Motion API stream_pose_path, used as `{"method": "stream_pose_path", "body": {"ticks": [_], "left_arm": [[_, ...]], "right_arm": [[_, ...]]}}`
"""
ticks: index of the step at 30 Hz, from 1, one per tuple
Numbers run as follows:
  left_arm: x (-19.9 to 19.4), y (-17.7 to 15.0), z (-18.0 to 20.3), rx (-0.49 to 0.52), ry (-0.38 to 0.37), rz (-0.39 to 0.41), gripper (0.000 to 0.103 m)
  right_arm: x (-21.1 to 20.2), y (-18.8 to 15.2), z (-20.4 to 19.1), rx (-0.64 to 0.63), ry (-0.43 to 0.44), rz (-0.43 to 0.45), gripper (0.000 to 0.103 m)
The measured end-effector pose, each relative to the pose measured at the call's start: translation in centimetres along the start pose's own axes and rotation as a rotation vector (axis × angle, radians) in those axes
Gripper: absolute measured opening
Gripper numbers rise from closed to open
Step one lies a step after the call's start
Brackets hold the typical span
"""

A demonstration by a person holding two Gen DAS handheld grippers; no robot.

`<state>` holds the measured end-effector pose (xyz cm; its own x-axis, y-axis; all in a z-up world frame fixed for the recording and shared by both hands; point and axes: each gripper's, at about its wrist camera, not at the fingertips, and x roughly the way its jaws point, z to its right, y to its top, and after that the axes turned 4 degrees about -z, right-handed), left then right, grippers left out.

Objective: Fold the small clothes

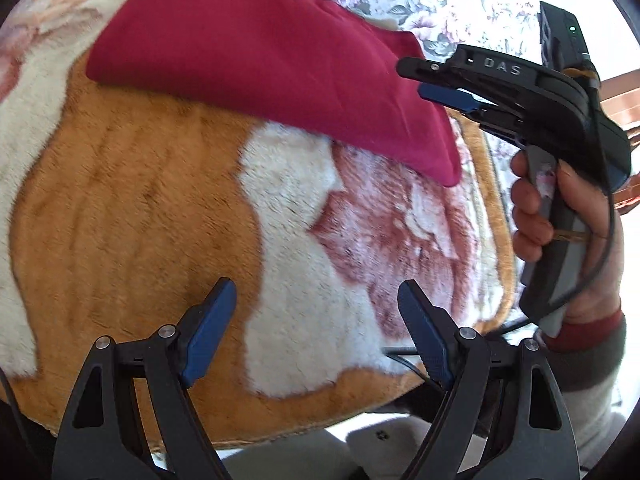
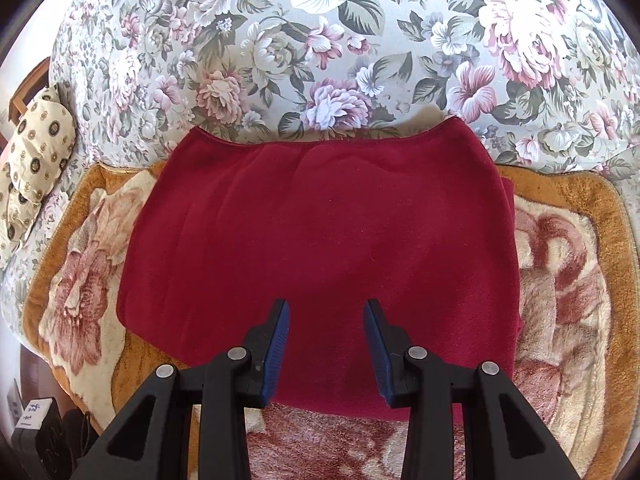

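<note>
Left wrist view: my left gripper [image 1: 312, 332] hangs over the plush orange-and-cream blanket [image 1: 132, 208] with its jaws spread wide and nothing between them. The dark red fleece garment [image 1: 256, 64] lies on the blanket beyond the fingers, well apart from them. My right gripper [image 1: 444, 94] shows at the garment's right edge, held by my right hand [image 1: 560, 224]; whether its pads touch the fabric I cannot tell from here.

Right wrist view: the right gripper [image 2: 326, 344] points down at the garment [image 2: 320, 224], jaws partly spread, no cloth pinched. The garment lies flat on the blanket [image 2: 560, 300], its far hem against the floral sofa back [image 2: 320, 40], its near edge under the fingertips.

Procedure, as I judge it: the piece reads as an already folded rectangle. For the next fold, bring the left gripper to the garment's left near corner, seat both layers fully between the pads on each side, then lift evenly so the stacked edges do not slip apart.
</note>
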<state>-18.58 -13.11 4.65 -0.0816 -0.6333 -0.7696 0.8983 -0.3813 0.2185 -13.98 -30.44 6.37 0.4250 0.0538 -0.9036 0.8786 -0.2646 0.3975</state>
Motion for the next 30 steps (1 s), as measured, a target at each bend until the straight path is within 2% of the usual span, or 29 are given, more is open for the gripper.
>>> {"method": "stream_pose_path", "body": {"ticks": [13,19,30], "left_arm": [[0.7,-0.9,0.2,-0.039,-0.127,-0.072,0.083],[1.1,-0.7,0.2,-0.025,-0.144,-0.08,0.083],[0.9,-0.3,0.1,-0.016,-0.15,-0.084,0.083]], "right_arm": [[1.6,0.0,0.7,-0.001,-0.038,-0.056,0.037],[2.4,0.1,1.3,0.014,-0.047,-0.08,0.037],[3.2,0.6,0.0,-0.009,-0.055,-0.088,0.037]]}}
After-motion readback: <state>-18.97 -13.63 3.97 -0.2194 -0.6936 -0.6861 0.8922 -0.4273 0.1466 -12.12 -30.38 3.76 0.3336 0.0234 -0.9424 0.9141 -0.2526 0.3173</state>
